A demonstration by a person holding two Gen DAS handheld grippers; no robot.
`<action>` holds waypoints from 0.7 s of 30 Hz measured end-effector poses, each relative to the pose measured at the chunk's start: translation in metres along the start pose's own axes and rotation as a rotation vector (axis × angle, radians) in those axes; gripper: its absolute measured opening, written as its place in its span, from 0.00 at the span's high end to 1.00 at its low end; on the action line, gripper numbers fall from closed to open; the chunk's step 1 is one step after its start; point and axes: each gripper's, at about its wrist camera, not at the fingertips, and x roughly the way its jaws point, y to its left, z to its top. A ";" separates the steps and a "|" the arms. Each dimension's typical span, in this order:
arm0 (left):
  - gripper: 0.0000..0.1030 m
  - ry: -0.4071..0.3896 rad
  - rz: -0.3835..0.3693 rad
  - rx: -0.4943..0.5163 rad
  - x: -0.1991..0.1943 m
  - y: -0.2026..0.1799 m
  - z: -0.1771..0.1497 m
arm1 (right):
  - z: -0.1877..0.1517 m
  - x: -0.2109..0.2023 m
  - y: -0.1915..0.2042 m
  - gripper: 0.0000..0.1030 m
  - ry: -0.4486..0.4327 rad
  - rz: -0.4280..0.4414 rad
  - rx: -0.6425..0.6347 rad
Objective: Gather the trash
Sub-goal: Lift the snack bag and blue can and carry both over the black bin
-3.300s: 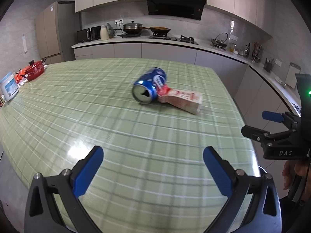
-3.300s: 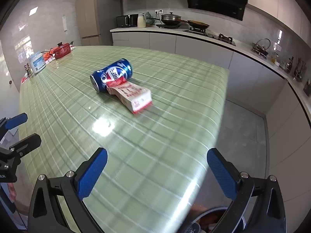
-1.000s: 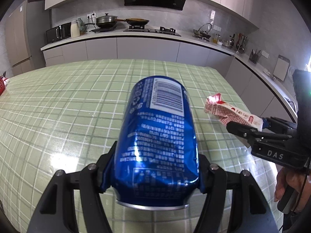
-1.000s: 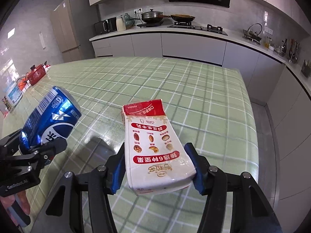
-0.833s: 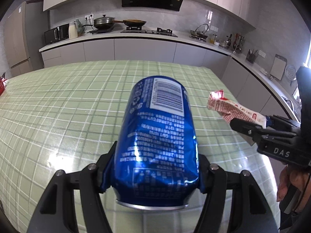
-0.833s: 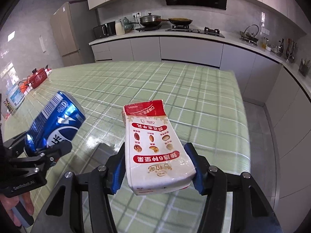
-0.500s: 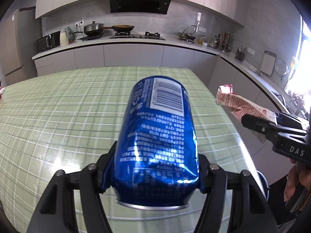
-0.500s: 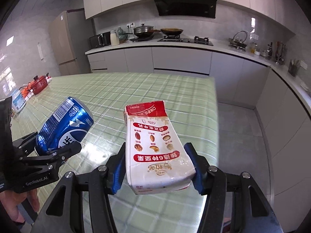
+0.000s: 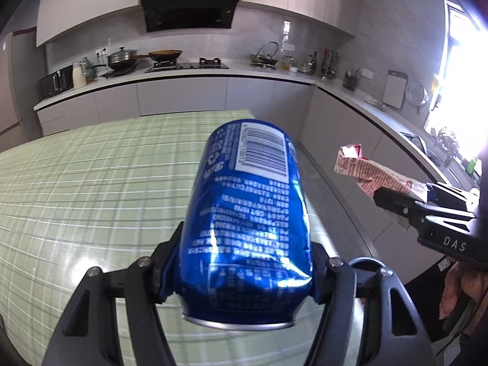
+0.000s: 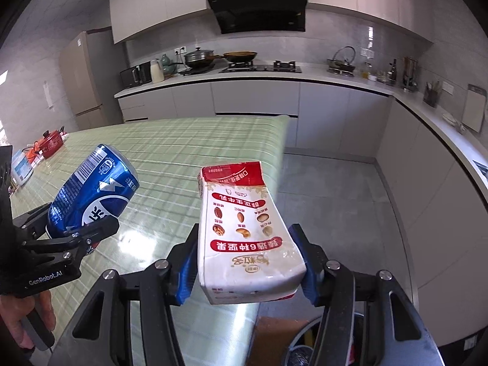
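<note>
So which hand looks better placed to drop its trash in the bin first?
Probably right: the right gripper holds the milk carton beyond the table edge, above the bin.

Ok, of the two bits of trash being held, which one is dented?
The blue soda can in the left tongs: its wall is creased near the grip. The milk carton in the right tongs is torn open instead.
</note>
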 end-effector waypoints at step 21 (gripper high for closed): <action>0.35 0.064 -0.134 0.077 0.008 -0.127 -0.033 | -0.094 -0.068 -0.134 0.48 0.091 -0.113 0.099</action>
